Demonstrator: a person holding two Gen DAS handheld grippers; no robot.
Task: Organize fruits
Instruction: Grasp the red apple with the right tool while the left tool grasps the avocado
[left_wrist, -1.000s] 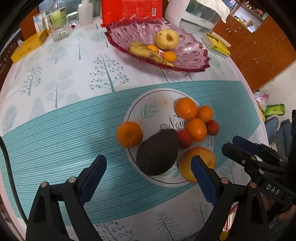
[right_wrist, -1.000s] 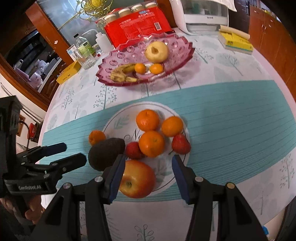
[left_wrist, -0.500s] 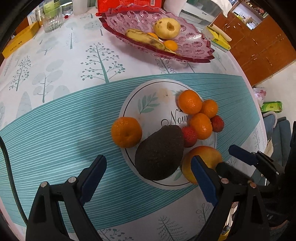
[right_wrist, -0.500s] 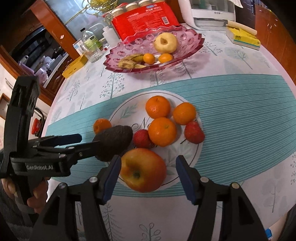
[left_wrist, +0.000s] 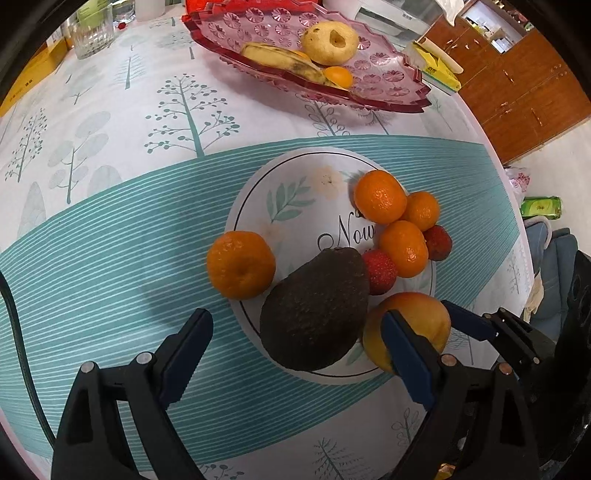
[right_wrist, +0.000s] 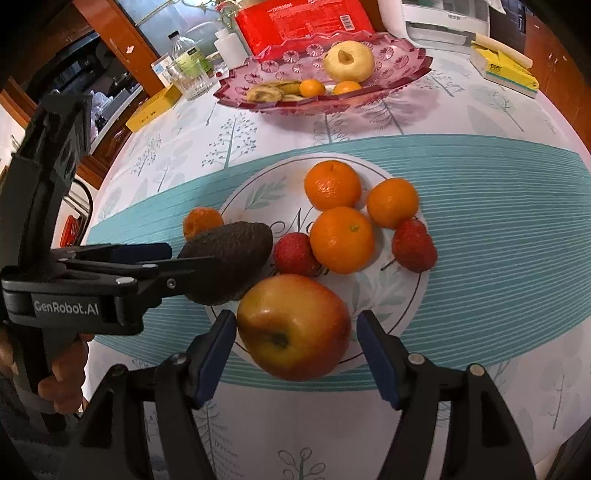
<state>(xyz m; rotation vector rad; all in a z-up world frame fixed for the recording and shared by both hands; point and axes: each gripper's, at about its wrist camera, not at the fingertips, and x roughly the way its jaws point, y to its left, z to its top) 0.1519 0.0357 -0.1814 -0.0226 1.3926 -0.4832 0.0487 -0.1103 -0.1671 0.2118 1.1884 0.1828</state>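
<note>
A dark avocado (left_wrist: 316, 312) lies on the printed round mat (left_wrist: 295, 206), between the open jaws of my left gripper (left_wrist: 295, 330). A red-yellow apple (right_wrist: 293, 326) lies between the open jaws of my right gripper (right_wrist: 295, 339); neither touches it. Three mandarins (right_wrist: 341, 239) and two strawberries (right_wrist: 295, 254) lie on the mat. One mandarin (left_wrist: 241, 264) sits at its left edge. The pink glass bowl (right_wrist: 399, 70) behind holds a pear, a banana and small oranges.
A glass (left_wrist: 90, 31), bottles, a red package (right_wrist: 303, 22) and a yellow box (right_wrist: 153, 110) stand at the table's far side. A yellow-green pack (right_wrist: 506, 68) lies far right. The table edge runs close on the right.
Both grippers have moved forward and down. The avocado now lies between the left jaws and the apple between the right jaws. No fruit has moved.
</note>
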